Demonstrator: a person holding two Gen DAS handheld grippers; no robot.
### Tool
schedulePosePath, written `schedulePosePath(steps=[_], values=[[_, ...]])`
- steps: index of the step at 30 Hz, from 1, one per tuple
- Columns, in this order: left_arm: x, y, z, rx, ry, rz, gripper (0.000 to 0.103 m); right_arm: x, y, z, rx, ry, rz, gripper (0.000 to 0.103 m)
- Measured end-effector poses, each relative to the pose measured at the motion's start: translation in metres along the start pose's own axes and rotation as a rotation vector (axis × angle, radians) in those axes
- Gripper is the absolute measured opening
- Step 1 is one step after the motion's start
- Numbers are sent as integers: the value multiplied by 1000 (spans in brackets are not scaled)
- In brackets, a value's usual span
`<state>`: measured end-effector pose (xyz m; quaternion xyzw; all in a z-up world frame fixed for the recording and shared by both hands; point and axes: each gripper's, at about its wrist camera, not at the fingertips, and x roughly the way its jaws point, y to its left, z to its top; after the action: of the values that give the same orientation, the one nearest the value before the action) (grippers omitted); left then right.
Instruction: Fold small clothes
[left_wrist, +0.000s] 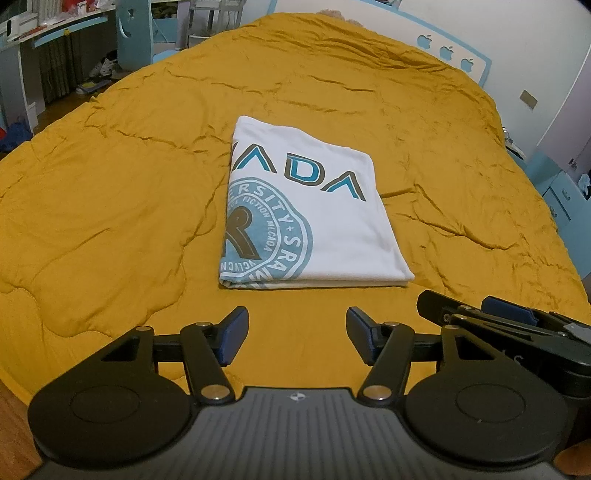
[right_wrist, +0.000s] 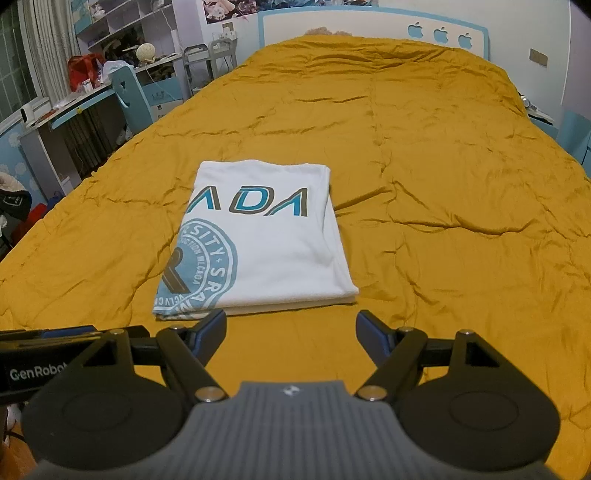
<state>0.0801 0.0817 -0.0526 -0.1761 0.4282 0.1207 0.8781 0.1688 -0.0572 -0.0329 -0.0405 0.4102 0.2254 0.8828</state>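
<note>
A white T-shirt (left_wrist: 310, 206) with a teal round seal and "ADA" lettering lies folded into a neat rectangle on the mustard quilt (left_wrist: 110, 206). Just short of the shirt's near edge, the left gripper (left_wrist: 297, 338) and right gripper (right_wrist: 291, 338) stand released, jaws apart over bare quilt.

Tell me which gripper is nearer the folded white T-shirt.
Right gripper: its left fingertip reaches the T-shirt's near edge. Left gripper sits back, bare quilt between.
</note>
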Motion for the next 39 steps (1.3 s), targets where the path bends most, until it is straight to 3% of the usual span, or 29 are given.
schedulePosePath(steps=[39], values=[[2,-3,2,25,-3,39,71,3,5,2,-8,13,-15,73]])
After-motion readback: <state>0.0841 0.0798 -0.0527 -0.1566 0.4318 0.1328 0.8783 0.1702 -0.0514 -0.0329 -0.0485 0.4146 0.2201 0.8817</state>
